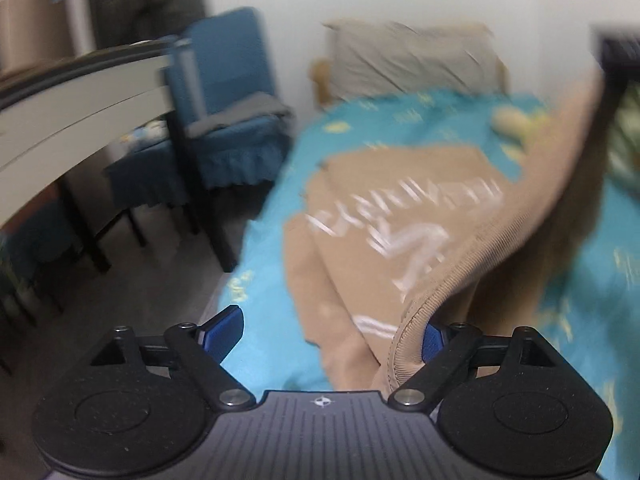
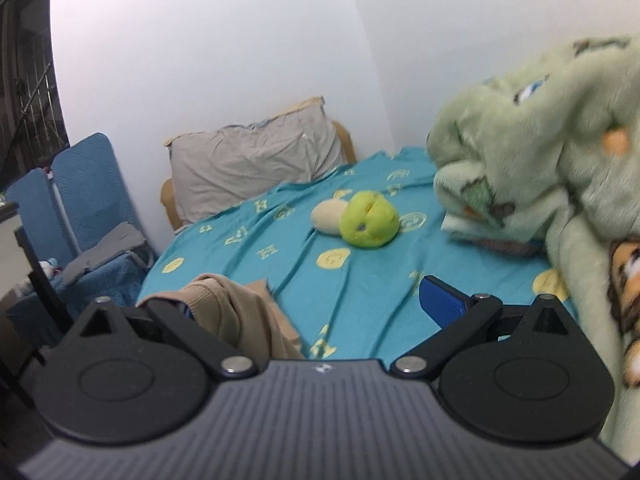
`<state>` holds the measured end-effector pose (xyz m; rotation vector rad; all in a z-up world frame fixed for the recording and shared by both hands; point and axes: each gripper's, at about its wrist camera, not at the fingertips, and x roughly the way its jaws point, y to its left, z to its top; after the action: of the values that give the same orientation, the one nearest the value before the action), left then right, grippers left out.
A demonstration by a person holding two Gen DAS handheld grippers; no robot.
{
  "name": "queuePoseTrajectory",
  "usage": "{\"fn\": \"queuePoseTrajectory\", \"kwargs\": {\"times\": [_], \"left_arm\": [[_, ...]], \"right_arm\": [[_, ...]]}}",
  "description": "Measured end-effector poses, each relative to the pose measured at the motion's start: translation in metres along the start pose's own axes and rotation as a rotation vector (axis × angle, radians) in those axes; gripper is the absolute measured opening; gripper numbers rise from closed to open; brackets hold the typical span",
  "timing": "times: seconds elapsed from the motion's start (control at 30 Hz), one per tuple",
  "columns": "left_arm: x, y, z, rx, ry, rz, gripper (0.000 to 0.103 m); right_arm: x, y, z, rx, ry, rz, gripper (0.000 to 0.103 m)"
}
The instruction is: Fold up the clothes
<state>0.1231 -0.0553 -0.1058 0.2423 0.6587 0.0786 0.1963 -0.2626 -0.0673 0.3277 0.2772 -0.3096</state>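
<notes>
**Tan sweatshirt half lifted off the bed, both claws spread**

Your sweatshirt (image 1: 384, 232) lies mostly on the turquoise bed sheet (image 1: 272, 264), white lettering facing up, with its ribbed hem (image 1: 448, 280) raised and curling over toward the right side of the left wrist view; judge it as soft, light and floppy knit, so it will sag and drag wherever you are not holding it, and it will not stay in a crease unless pressed flat.

Take hold on the ribbed hem or at a corner, where the cloth is thicker and doubled (thin single-layer panels tend to slip out or bunch); two holds well apart should keep an edge straight as it travels.

Your left claw (image 1: 328, 332) stands apart; the hem hangs against its right-hand blue finger, and nothing is pinched between the two. Your right claw (image 2: 316, 308) is also spread wide; tan cloth drapes over its left finger, hiding that pad, so whether the fabric is merely resting there or snagged I cannot tell.

The left wrist view alone shows the lettering, the raised hem and how much of the garment rests on the bed, though it is blurred; the right wrist view alone shows, sharply, the green plush toy (image 2: 368, 220), the pillow (image 2: 252, 164) and the fleece blanket (image 2: 532, 148) crowding the far side.
</notes>
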Motion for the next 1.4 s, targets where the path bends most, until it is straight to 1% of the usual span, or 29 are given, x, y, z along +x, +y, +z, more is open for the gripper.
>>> {"fn": "queuePoseTrajectory", "kwargs": {"times": [0.07,0.1,0.17,0.23,0.3,0.37,0.4,0.47,0.5,0.57,0.6,0.63,0.67,0.77,0.87,0.97,1.07,1.17,1.3,1.4], "left_arm": [[-0.001,-0.010,-0.005,0.052,0.020,0.008,0.089],[0.001,-0.011,-0.006,0.057,0.037,0.013,0.089],[0.010,-0.007,-0.010,0.041,0.072,0.013,0.093],[0.010,0.006,-0.010,-0.034,0.082,0.030,0.093],[0.010,0.020,-0.010,-0.117,0.087,0.049,0.092],[0.002,0.046,-0.005,-0.265,0.039,0.080,0.091],[-0.003,0.059,-0.001,-0.321,-0.004,0.100,0.092],[-0.017,0.075,0.007,-0.372,-0.104,0.142,0.094],[-0.025,0.078,0.013,-0.380,-0.153,0.163,0.094],[-0.041,0.081,0.028,-0.406,-0.244,0.195,0.094],[-0.049,0.083,0.037,-0.424,-0.287,0.204,0.094],[-0.060,0.086,0.049,-0.452,-0.329,0.196,0.094],[-0.071,0.089,0.062,-0.476,-0.370,0.192,0.094],[-0.110,0.095,0.106,-0.499,-0.496,0.199,0.094],[-0.155,0.105,0.153,-0.506,-0.617,0.194,0.094],[-0.208,0.113,0.196,-0.500,-0.717,0.197,0.094],[-0.259,0.126,0.236,-0.495,-0.793,0.178,0.094],[-0.320,0.139,0.263,-0.479,-0.837,0.162,0.095],[-0.393,0.148,0.279,-0.430,-0.907,0.168,0.098],[-0.431,0.160,0.288,-0.386,-0.925,0.136,0.099]], "right_arm": [[-0.005,-0.002,0.002,-0.001,-0.041,-0.027,0.103],[-0.007,-0.004,0.003,0.000,-0.066,-0.043,0.103],[-0.008,-0.006,0.006,-0.024,-0.086,-0.078,0.103],[-0.008,-0.007,0.008,-0.050,-0.106,-0.113,0.103],[0.002,-0.008,0.002,-0.092,-0.046,-0.156,0.103],[0.011,-0.007,-0.003,-0.120,0.020,-0.159,0.103],[0.016,-0.007,-0.006,-0.134,0.052,-0.161,0.103],[0.025,-0.006,-0.011,-0.161,0.118,-0.164,0.103],[0.029,-0.006,-0.013,-0.175,0.150,-0.166,0.103],[0.018,0.009,0.000,-0.231,0.079,-0.154,0.103],[0.011,0.014,0.011,-0.243,0.034,-0.144,0.103],[0.005,0.018,0.026,-0.244,-0.004,-0.135,0.103],[-0.001,0.022,0.043,-0.240,-0.034,-0.125,0.103],[-0.024,0.034,0.101,-0.236,-0.140,-0.091,0.103],[-0.059,0.041,0.161,-0.202,-0.244,-0.064,0.103],[-0.100,0.043,0.216,-0.179,-0.337,-0.037,0.103],[-0.149,0.041,0.259,-0.180,-0.428,-0.020,0.103],[-0.201,0.032,0.294,-0.162,-0.495,0.011,0.103],[-0.265,0.026,0.328,-0.149,-0.578,0.047,0.103],[-0.301,0.023,0.348,-0.137,-0.621,0.058,0.103]]}}
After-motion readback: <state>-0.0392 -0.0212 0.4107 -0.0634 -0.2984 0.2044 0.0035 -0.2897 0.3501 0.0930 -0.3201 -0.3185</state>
